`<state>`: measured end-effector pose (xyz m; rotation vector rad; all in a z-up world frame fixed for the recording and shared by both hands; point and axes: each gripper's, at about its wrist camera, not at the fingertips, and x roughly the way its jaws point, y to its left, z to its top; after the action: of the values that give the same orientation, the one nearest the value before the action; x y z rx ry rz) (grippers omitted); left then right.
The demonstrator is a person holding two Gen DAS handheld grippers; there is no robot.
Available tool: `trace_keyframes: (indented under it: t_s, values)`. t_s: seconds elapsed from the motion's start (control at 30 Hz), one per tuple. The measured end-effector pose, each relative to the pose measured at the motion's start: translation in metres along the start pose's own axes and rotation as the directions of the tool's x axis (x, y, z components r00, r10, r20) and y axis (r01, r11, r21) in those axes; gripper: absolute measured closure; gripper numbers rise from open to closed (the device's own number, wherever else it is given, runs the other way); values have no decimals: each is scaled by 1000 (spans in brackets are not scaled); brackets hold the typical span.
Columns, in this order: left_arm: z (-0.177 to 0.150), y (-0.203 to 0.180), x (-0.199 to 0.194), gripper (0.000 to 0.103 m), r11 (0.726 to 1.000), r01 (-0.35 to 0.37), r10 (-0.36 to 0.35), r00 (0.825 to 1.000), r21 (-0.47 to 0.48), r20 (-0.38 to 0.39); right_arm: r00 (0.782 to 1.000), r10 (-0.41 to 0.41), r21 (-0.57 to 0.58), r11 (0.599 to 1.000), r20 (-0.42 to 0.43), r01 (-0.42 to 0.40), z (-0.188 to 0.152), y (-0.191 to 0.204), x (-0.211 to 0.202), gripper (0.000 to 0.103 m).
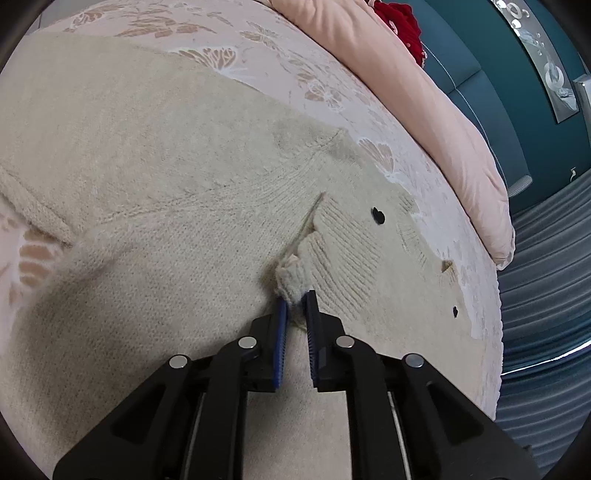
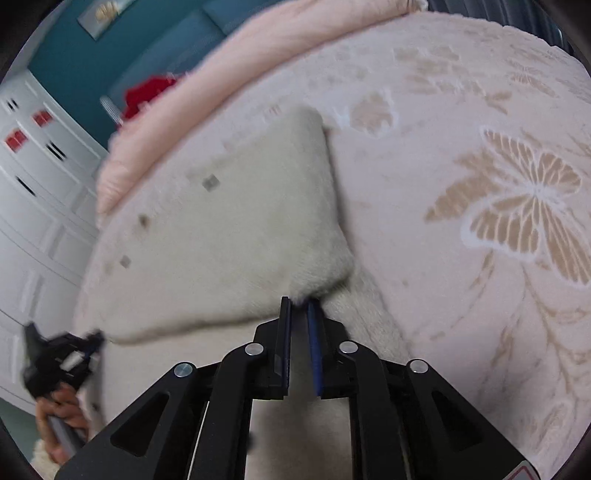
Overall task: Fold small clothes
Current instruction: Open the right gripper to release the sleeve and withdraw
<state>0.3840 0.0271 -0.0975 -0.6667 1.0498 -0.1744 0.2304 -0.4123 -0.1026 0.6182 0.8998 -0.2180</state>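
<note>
On the butterfly-patterned bed cover [image 2: 480, 147], a cream knit cardigan [image 1: 147, 184] is lying mid-frame. The left gripper [image 1: 295, 299] is pinching its ribbed edge, jaws nearly closed; the right gripper [image 2: 299, 302] is seemingly clamping a blurred folded corner, lifting it over.

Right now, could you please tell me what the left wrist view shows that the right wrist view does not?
Only the left wrist view shows the left tongs shut on a bunched edge of the cream sweater, beside its ribbed band with black buttons. Only the right wrist view shows the right tongs shut on a folded-over corner of the sweater, a large butterfly print and white cabinets. Both show the sweater on the pink patterned bedspread, the pink quilt and a red item.
</note>
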Motion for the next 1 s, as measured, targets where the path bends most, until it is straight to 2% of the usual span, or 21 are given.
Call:
trace_keyframes:
  t_s: [0.07, 0.13, 0.17, 0.2, 0.27, 0.3, 0.33, 0.4, 0.47, 0.53, 0.6, 0.63, 0.67, 0.7, 0.73, 0.8, 0.9, 0.93, 1.0]
  values:
    - [2, 7, -15, 94, 1000, 17, -17, 1000, -15, 2, 999, -24, -43, 999, 40, 25, -4, 13, -19, 92]
    - [10, 21, -42, 85, 999, 37, -37, 999, -4, 35, 997, 0, -96, 995, 81, 8, -15, 32, -47, 88]
    - [16, 33, -59, 64, 1000, 28, -28, 998, -2, 64, 996, 20, -122, 993, 85, -10, -25, 41, -58, 87]
    - [21, 49, -76, 36, 1000, 0, 2, 995, -14, 102, 996, 35, -153, 988, 79, -22, -40, 50, -68, 82]
    - [36, 92, -109, 16, 993, -82, 98, 977, -89, 191, 997, 27, -208, 978, 67, -13, -72, 65, -82, 76]
    - [47, 118, -124, 15, 983, -119, 148, 965, -141, 215, 998, 26, -230, 973, 49, -14, -90, 71, -86, 73]
    - [58, 145, -135, 15, 969, -144, 188, 957, -199, 221, 999, 22, -245, 969, 23, -16, -108, 76, -89, 71]
    - [81, 202, -157, 15, 920, -179, 268, 937, -350, 226, 999, 12, -242, 970, -35, -20, -143, 81, -92, 70]
    - [101, 254, -173, 15, 865, -154, 300, 922, -478, 244, 995, 11, -217, 976, -101, -33, -173, 84, -92, 66]
    - [120, 283, -183, 15, 833, -102, 295, 913, -543, 282, 994, 0, -203, 979, -112, -23, -193, 88, -98, 55]
    - [139, 286, -185, 19, 823, -136, 341, 895, -552, 289, 993, -10, -199, 980, -114, -13, -200, 95, -104, 45]
    - [150, 283, -180, 27, 832, -170, 357, 893, -529, 275, 992, -10, -198, 980, -125, -15, -201, 99, -106, 44]
    - [160, 278, -173, 60, 847, -187, 350, 901, -498, 256, 992, -13, -198, 980, -128, -13, -202, 102, -107, 44]
    - [168, 272, -164, 87, 853, -211, 349, 911, -478, 222, 992, -14, -198, 980, -129, -12, -201, 104, -109, 44]
    - [172, 264, -160, 94, 861, -212, 339, 917, -462, 209, 991, -12, -195, 981, -131, -13, -201, 105, -109, 44]
    - [177, 229, -164, 93, 898, -184, 304, 915, -399, 263, 992, -6, -179, 984, -128, -17, -199, 105, -111, 44]
    - [169, 134, -172, 93, 976, -159, 202, 920, -151, 335, 992, 18, -127, 991, -125, -33, -195, 101, -111, 44]
    - [158, 95, -174, 93, 989, -140, 149, 926, -52, 346, 992, 28, -106, 994, -120, -41, -193, 98, -112, 44]
    - [126, 24, -170, 92, 989, -79, 37, 947, 121, 318, 993, 40, -78, 996, -107, -48, -190, 95, -114, 44]
